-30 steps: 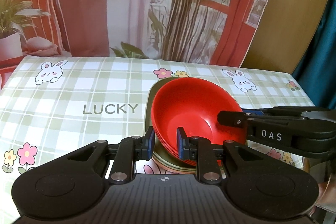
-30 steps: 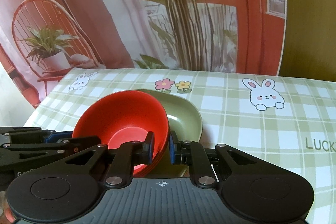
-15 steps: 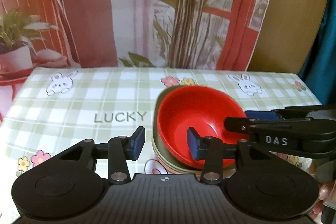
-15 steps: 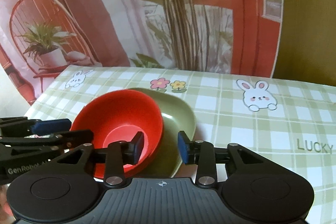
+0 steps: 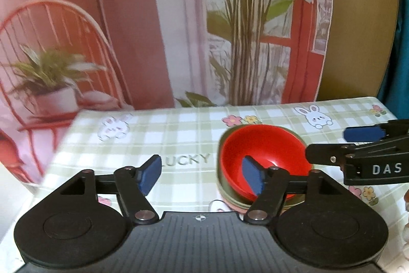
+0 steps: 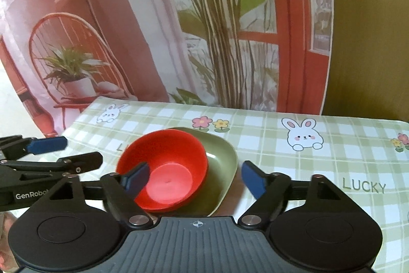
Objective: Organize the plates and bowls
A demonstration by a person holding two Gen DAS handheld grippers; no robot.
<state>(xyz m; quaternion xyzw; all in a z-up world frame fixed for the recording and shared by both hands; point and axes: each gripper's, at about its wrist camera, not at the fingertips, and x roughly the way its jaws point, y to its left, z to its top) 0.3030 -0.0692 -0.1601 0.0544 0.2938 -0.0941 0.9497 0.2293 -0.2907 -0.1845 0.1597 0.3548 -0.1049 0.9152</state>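
Observation:
A red bowl [image 5: 265, 152] sits nested on a stack of olive-green plates [image 5: 230, 196] on the checked tablecloth; in the right wrist view the red bowl [image 6: 166, 165] rests in the green plate [image 6: 222, 170]. There may be more than one red bowl stacked. My left gripper [image 5: 202, 175] is open wide and empty, raised and drawn back left of the stack. My right gripper [image 6: 194, 179] is open wide and empty, raised over the stack's near edge. Each gripper also shows in the other's view: the right gripper [image 5: 358, 145], the left gripper [image 6: 51, 152].
The table [image 6: 319, 170] carries a green plaid cloth with rabbits, flowers and the word LUCKY. A printed backdrop [image 6: 179, 30] of a chair and plants hangs behind the far edge. A brown wall stands at the right.
Both grippers opened, letting go of the red bowl's rim, then pulled back and up from the stack. The bowl stays on the green plates.

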